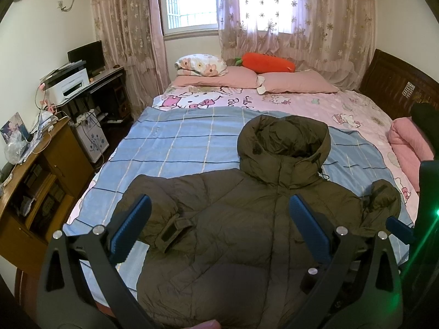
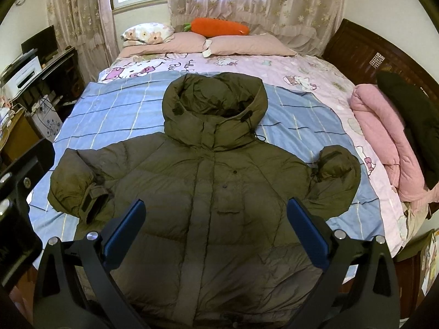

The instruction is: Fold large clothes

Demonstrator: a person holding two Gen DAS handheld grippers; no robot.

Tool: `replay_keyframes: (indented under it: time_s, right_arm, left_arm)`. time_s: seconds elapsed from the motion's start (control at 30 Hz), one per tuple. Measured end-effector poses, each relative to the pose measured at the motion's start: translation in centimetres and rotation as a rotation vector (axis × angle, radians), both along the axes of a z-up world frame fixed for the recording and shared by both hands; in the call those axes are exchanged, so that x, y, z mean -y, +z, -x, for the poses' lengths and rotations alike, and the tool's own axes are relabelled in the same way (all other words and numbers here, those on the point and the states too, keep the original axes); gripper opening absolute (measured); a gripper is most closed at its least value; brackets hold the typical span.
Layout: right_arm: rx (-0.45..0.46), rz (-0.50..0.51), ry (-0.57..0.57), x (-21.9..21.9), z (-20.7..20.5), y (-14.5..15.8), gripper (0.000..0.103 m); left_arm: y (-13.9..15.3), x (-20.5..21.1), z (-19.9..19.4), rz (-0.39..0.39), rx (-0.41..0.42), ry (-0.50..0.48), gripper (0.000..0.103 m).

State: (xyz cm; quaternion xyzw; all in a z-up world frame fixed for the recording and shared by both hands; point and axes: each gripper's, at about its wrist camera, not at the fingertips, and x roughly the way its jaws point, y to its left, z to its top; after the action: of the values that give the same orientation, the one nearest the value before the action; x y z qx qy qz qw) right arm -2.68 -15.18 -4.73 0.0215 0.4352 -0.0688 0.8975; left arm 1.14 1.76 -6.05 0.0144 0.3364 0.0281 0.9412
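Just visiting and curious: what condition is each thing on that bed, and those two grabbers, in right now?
Jacket: spread flat, front up, closed, sleeves folded inward.
Hood: laid flat, open.
Left gripper: open, holding nothing.
Right gripper: open, holding nothing.
Pink quilt: rolled up at the bed's edge.

A: jacket [image 2: 219, 181] is olive green, sitting on a light blue blanket [image 2: 115, 115] with a white and dark grid.

B: yep, plus the pink cartoon-cat sheet [image 2: 301, 65] and an orange carrot plush [image 2: 219, 27].
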Motion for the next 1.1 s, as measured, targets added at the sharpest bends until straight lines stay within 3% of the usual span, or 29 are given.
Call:
replay_keyframes:
  time_s: [0.47,0.63,0.7,0.73,0.8,0.9,0.97,1.1]
  right_arm:
    - [0.033,0.008,0.006,1.0,-0.6,0.4,0.102]
    - [0.235,0.098,0.008,2.8,-0.4,1.7,0.102]
    - [0.255,0.117,0.065,3.6,-1.5,0.5,0.102]
    - [0.206,0.102,0.114,4.1,-2.6,-1.0,0.102]
    - [0.105,0.047,0.085,5.8,-4.7,-4.2,0.102]
    - [-0.026,-0.05,0.025,8.2,-6.6,-8.2,0.102]
    - [-0.077,-0.078,0.007,8.9,-7.3,-10.0,0.102]
    - [-0.136,-0.063,0.012,8.6,-7.8,-12.6,0.102]
  left_arm:
    - [-1.1,-0.1,0.2,0.006,-0.01,-0.004,0.101]
    - [-2.0,-1.8,-2.0,0.005,0.019,-0.027,0.101]
    - [-2.7,-3.0,-3.7,-0.016,0.019,0.003,0.101]
    - [-3.4,-3.7,-4.8,-0.038,0.016,0.021,0.101]
    - [-5.0,-5.2,-7.1,-0.036,-0.027,0.036,0.101]
    - [-9.4,-8.6,-11.0,0.01,-0.169,0.065,0.101]
    - [-12.4,-10.1,-12.9,-0.026,-0.263,0.086,0.101]
    - [-19.2,-13.2,-14.7,-0.261,-0.416,0.167,0.101]
